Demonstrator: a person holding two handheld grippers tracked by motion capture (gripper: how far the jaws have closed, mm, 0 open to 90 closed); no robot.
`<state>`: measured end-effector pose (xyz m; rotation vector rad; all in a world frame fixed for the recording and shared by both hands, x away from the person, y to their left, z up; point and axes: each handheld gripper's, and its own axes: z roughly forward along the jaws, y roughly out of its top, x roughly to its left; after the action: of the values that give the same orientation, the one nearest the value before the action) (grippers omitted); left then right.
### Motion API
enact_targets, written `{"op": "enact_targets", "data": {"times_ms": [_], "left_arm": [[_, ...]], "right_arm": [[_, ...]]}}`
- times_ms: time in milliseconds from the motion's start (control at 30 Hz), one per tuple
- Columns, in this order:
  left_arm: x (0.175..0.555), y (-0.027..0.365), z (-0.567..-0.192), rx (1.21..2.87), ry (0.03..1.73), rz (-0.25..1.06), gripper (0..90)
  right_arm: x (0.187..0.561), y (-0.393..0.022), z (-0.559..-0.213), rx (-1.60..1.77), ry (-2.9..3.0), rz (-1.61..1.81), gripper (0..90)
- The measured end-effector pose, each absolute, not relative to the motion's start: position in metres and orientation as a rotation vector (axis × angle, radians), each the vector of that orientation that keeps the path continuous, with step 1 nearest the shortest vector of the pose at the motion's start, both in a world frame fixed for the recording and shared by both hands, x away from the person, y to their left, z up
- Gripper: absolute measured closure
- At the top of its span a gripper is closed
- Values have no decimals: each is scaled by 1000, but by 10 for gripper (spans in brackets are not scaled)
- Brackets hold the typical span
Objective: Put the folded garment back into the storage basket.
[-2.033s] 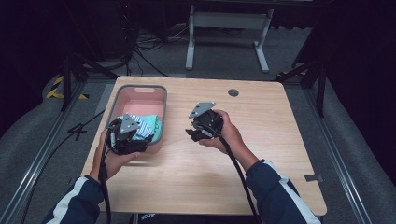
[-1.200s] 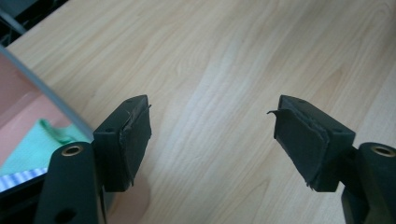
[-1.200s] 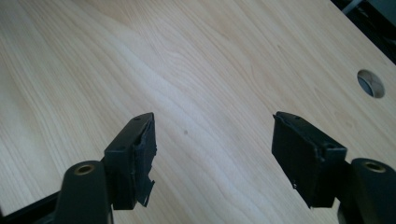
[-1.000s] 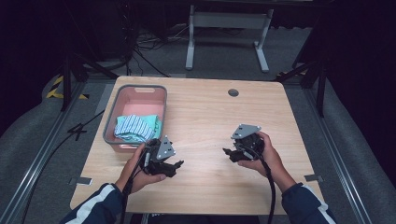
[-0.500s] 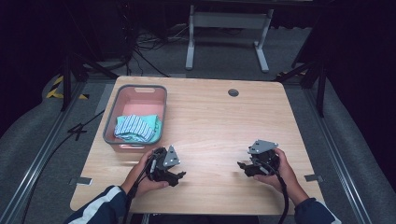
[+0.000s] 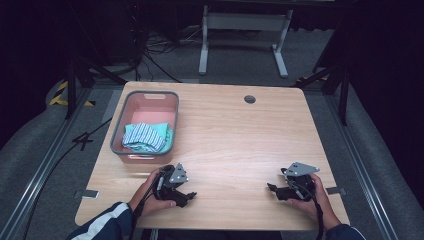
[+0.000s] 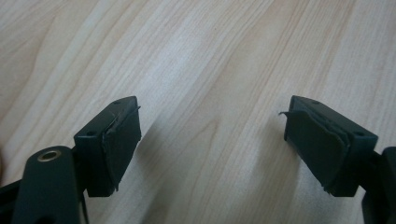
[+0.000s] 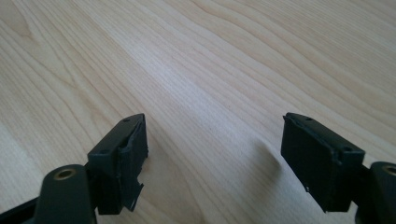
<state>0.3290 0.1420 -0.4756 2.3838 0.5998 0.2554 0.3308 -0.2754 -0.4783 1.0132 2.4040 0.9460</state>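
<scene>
Your left gripper (image 6: 186,196) sits low over the wooden table (image 6: 235,135) at about 7 o'clock, near the front edge. Your left hand (image 6: 155,192) wraps it from behind, the forearm in a striped sleeve (image 6: 107,225) coming in from the bottom edge, and the jaws point toward 3 o'clock. In the left gripper view the fingers (image 7: 112,144) stand spread wide with only bare wood grain between them; they have just been opening.

Your right gripper (image 6: 274,190) rests at about 5 o'clock, cupped by your right hand (image 6: 310,197), jaws pointing toward 9 o'clock, well apart from the left one. Its fingers (image 8: 121,158) are also spread, empty, and have just been opening.

The folded striped cloth (image 6: 145,136) lies in the near half of the pink basket (image 6: 150,95) at 10 o'clock, just beyond your left gripper.
</scene>
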Motion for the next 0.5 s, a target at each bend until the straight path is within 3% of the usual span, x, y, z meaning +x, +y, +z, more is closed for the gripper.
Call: {"op": "enact_targets", "data": {"times_ms": [500], "left_arm": [[328,146,-483,2311,635,231,140]], "right_arm": [[328,-290,-486,1079,2371,1057,210]]}}
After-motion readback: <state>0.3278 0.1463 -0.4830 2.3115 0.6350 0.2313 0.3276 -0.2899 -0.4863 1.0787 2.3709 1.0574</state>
